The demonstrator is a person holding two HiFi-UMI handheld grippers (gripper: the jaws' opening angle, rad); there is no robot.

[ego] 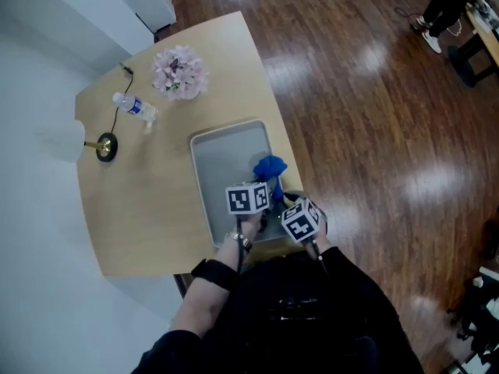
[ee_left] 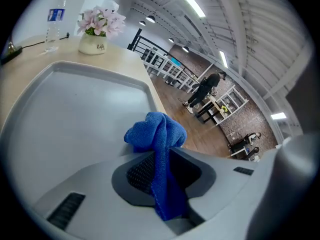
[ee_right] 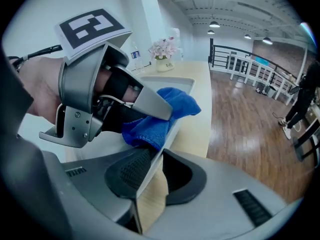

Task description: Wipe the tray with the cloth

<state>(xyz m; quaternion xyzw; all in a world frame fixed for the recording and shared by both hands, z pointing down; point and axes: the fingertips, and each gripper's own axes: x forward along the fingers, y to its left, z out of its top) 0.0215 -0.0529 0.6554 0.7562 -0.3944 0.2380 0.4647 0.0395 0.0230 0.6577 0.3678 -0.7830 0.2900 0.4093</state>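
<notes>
"Where's the cloth right now?"

"The blue cloth (ego: 270, 168) sits bunched up inside the grey tray (ego: 226, 142). In the head view it is at about 3 o'clock of the tray's middle, close against the right-hand rim."

"Is anything gripping it?"

"Yes. The left gripper (ee_left: 162, 176) has its fingers clenched on it. A fold of cloth runs down between the two pads, and the rest bulges out past the tips onto the tray's floor."

"And the other one?"

"The right gripper (ee_right: 152, 176) has its fingers clamped on the tray itself. The thin rim stands edge-on between the pads, at about 5 o'clock of the tray in the head view. The two grippers are just beside each other, and from the right gripper view the left one shows at 10 o'clock, with the cloth poking out beyond it."

"What does the tray rest on, and what else holds something?"

"The tray lies flat on a pale wooden tabletop (ego: 148, 209). At 11 o'clock of the tray a white pot (ee_left: 92, 44) holds pink flowers (ego: 179, 72). At 10 o'clock stands a clear bottle (ego: 136, 107) with a blue label, though I cannot tell what it contains. At 9 o'clock is a lamp's gold base (ego: 106, 146) with a dark cable."
</notes>
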